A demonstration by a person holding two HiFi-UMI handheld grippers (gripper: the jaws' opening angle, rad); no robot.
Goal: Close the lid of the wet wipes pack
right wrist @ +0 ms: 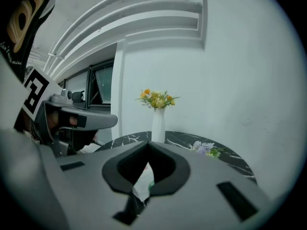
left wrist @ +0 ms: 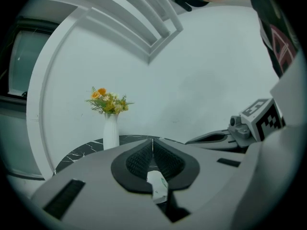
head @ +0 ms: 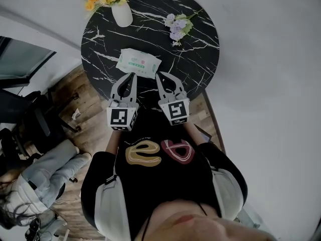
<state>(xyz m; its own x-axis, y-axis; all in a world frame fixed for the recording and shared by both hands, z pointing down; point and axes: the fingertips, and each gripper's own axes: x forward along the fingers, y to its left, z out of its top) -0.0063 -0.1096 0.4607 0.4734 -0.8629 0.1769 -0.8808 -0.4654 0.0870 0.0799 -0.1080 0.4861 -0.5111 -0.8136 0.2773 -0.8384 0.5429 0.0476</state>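
On the round black table [head: 200, 59], a white vase [head: 122, 14] stands at eleven o'clock. The left gripper [head: 132, 76], jaws pressed together, points at the near edge of the wet wipes pack [head: 138, 63], which lies just six o'clock of centre. The right gripper [head: 159, 75] beside it is likewise closed. A lilac sprig [head: 176, 26] lies at one o'clock.

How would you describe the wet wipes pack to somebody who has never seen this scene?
Find the round black table. Near its edge closest to the person lies the wet wipes pack. It is the only flat white and green packet; the white vase and purple flowers are farther back.
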